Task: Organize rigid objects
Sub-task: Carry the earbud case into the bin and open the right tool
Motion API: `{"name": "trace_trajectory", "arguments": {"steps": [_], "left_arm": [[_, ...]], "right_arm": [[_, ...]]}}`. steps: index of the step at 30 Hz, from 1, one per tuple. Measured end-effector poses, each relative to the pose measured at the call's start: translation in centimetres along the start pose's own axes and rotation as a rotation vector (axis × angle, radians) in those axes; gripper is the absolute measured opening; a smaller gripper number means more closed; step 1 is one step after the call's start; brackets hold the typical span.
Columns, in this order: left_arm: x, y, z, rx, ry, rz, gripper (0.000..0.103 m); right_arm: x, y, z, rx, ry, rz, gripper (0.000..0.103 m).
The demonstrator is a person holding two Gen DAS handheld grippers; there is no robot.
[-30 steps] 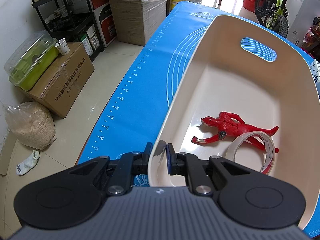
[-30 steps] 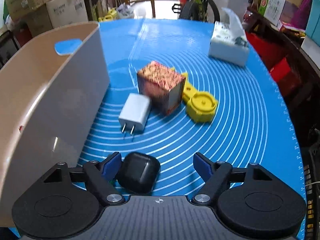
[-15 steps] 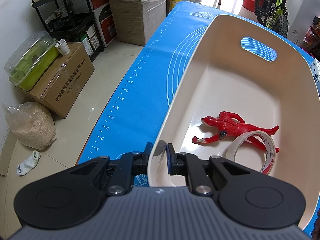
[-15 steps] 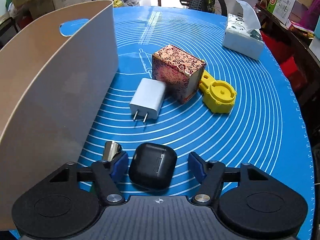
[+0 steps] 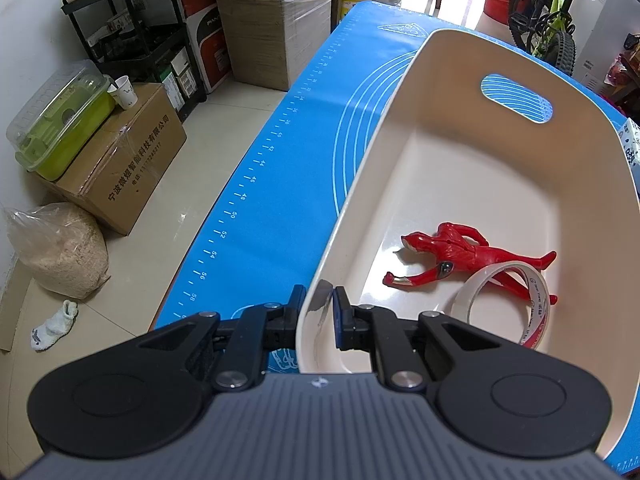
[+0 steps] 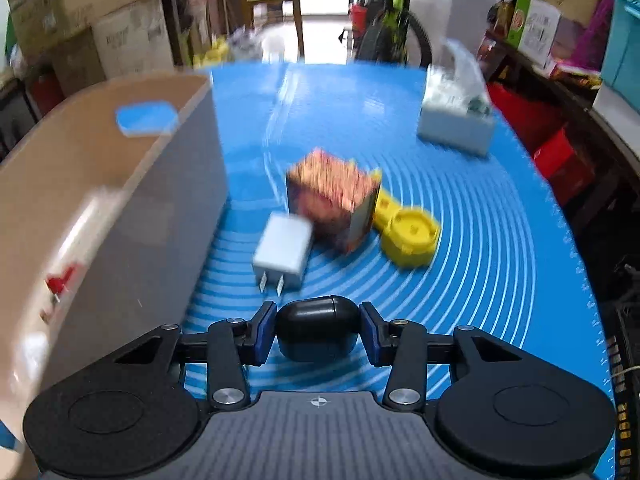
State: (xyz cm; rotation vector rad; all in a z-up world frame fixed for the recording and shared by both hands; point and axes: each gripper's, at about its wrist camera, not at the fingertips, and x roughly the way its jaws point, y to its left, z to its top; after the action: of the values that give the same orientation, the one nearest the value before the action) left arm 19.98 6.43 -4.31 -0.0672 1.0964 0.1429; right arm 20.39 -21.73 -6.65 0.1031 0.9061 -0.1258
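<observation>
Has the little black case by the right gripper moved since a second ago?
Yes. The black case lay loose on the blue mat against one finger; now the right gripper is shut on it, farther from the white charger.

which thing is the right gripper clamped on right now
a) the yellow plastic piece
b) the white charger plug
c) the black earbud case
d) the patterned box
c: in the right wrist view the right gripper has its jaws pressed against both sides of the black earbud case, while the white charger plug, the patterned box and the yellow plastic piece lie untouched on the blue mat ahead.
</observation>
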Motion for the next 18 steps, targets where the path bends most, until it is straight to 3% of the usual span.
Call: {"name": "trace_trajectory", "arguments": {"steps": [12,18], "left_arm": [[0.0,0.0,0.0,0.002,0.000,0.001,0.016],[0.0,0.0,0.0,0.002,-0.001,0.002,0.016]], "right_arm": [[-6.6,3.2,2.1,-0.022,-0.290,0.143,0.050],[-6.9,7.2,2.9,-0.126,-0.319,0.201,0.050]]}}
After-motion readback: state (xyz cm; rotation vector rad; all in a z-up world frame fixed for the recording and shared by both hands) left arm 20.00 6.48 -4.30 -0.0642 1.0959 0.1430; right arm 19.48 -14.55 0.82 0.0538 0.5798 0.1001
